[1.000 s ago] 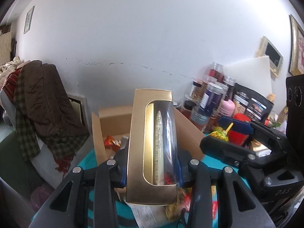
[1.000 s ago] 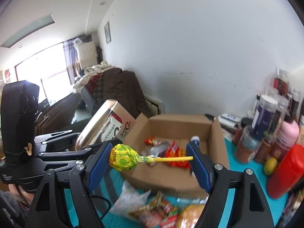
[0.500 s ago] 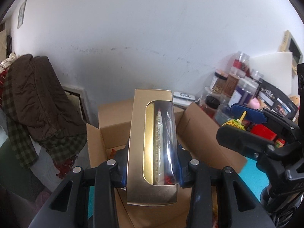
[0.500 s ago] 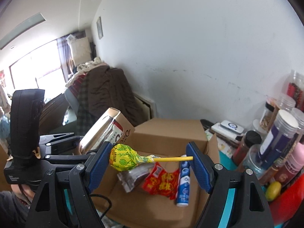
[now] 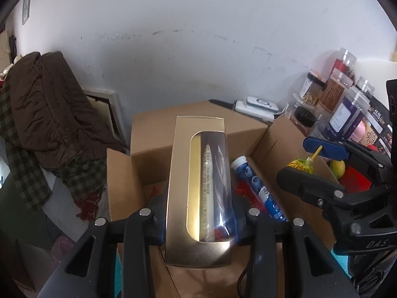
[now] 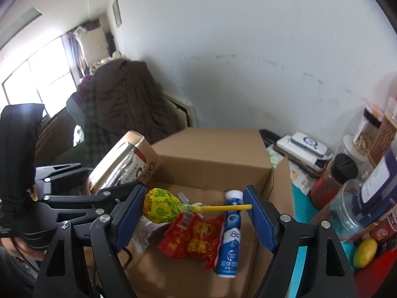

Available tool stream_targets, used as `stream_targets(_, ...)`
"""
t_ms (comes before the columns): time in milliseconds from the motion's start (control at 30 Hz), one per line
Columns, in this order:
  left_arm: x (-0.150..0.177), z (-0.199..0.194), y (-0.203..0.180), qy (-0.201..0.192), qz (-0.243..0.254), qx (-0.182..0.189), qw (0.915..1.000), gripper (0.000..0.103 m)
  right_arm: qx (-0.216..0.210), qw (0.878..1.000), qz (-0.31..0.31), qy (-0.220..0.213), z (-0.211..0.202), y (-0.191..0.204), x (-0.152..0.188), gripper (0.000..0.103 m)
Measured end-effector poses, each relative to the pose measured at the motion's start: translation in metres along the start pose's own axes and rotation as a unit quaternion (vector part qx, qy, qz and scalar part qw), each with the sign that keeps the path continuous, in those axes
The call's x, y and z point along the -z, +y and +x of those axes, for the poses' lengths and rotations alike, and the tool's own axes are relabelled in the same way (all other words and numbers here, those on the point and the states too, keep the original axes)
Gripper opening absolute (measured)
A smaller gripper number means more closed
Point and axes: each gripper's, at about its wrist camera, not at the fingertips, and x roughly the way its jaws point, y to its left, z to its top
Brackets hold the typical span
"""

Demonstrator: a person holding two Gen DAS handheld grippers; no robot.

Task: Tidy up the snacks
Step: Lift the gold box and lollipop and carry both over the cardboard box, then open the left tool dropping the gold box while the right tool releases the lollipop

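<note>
The open cardboard box [image 6: 213, 159] is set on the table as the collecting bin; a blue tube [image 6: 230, 233] and red packet [image 6: 193, 236] lie inside. The gold window box [image 5: 201, 193] is pinched lengthwise by the left gripper [image 5: 198, 221] above it. The lollipop [image 6: 161, 206] is spanned end to end between the right gripper's [image 6: 196, 213] wide-set pads, apparently clamped.

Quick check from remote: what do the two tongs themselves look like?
Both the left tongs and the right tongs are black plastic frames with triangular cut-outs and silver screw heads. The fingers carry ribbed blue pads. A black cable runs below each.
</note>
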Motion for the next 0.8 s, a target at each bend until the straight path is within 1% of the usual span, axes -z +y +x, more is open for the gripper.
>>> stream_targets(133,0.001,0.01,0.001,0.014,0.004,-0.01,0.9998,0.037,0.0,1.0,0.008,0.028,0.016,-0.006,0.003,0.08)
stream_targets(200,0.003,0.014,0.0,0.021,0.011,-0.023,0.9995,0.037,0.005,0.999,0.008,0.038,0.023,-0.007,0.005,0.08)
stream_targets(400,0.005,0.026,0.002,0.047,0.015,-0.042,0.9979,0.038,0.029,0.998,0.008,0.061,0.039,-0.011,0.011,0.08)
stream_targets(533,0.006,0.031,0.002,0.06,0.018,-0.048,0.9969,0.038,0.049,0.996,-0.001,0.069,0.044,-0.009,0.014,0.081)
stream_targets(667,0.007,0.039,0.002,0.079,0.018,-0.059,0.995,0.038,0.047,0.996,-0.001,0.079,0.048,-0.009,0.016,0.081)
stream_targets(733,0.007,0.039,0.002,0.079,0.021,-0.066,0.9945,0.039,0.044,0.996,0.004,0.083,0.049,-0.01,0.016,0.081)
stream_targets(767,0.007,0.038,0.002,0.076,0.023,-0.072,0.9943,0.042,0.044,0.995,0.004,0.084,0.049,-0.01,0.016,0.081)
stream_targets(800,0.007,0.037,0.001,0.076,0.023,-0.074,0.9941,0.052,0.045,0.995,0.004,0.085,0.049,-0.009,0.016,0.082)
